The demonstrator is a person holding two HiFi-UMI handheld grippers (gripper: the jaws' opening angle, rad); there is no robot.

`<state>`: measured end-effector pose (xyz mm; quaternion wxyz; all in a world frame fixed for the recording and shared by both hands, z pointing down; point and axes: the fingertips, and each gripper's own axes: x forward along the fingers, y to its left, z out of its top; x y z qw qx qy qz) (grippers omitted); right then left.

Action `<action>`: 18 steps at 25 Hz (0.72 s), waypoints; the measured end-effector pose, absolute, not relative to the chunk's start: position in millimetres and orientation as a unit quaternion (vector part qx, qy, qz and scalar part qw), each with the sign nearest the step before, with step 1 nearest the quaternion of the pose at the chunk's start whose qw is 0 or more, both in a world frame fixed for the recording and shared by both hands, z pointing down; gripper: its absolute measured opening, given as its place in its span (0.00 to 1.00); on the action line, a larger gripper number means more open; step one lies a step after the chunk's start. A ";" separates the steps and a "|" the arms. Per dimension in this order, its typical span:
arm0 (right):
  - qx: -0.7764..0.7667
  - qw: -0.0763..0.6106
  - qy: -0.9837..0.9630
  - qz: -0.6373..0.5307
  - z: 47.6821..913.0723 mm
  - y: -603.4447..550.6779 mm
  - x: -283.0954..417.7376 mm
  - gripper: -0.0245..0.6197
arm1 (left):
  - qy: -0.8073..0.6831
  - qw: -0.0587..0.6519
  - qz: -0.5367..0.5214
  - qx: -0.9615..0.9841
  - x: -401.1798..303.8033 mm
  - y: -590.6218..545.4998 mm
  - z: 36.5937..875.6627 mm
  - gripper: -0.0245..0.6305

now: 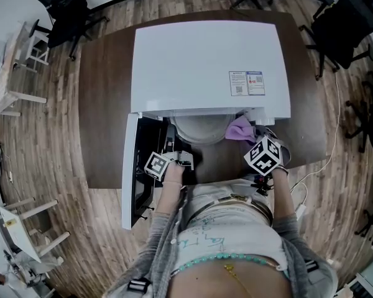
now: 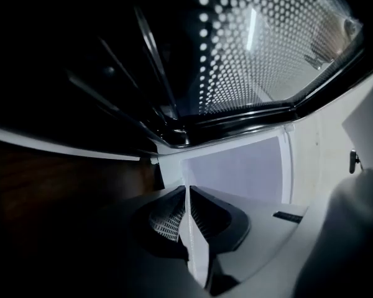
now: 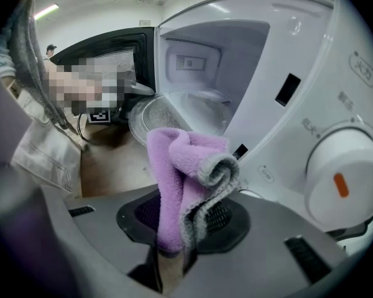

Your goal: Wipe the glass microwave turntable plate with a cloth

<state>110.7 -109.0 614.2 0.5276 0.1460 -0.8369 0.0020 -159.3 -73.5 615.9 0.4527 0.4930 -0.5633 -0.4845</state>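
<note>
Step in hand, as judged: readying the plate [image 3: 150, 115], not yet wiping. The left gripper [image 2: 188, 216] has its jaws clenched on a thin pale edge, which I take for the plate's rim at the microwave [image 1: 205, 61] mouth, with the open door [image 2: 261, 48] ahead; the right gripper [image 3: 180, 219] is grasping a bunched purple cloth [image 3: 180, 166] that stands up out of its jaws, with the plate beyond and apart from it. Next move calls for: plate kept steady in the left jaws, cloth carried forward and pressed flat on the glass, then swept over it
</note>
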 end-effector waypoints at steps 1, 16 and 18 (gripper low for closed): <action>0.145 0.525 -0.838 0.004 613.3 -108.6 110.1 0.22 | -0.570 0.451 -0.484 0.488 -160.9 -75.3 617.4 0.08; 0.142 0.508 -0.849 0.031 611.8 -111.1 97.8 0.22 | -0.615 0.425 -0.445 0.493 -172.3 -101.2 619.7 0.09; 0.141 0.507 -0.849 0.034 611.2 -110.0 95.7 0.22 | -0.617 0.429 -0.427 0.502 -168.9 -100.1 620.1 0.13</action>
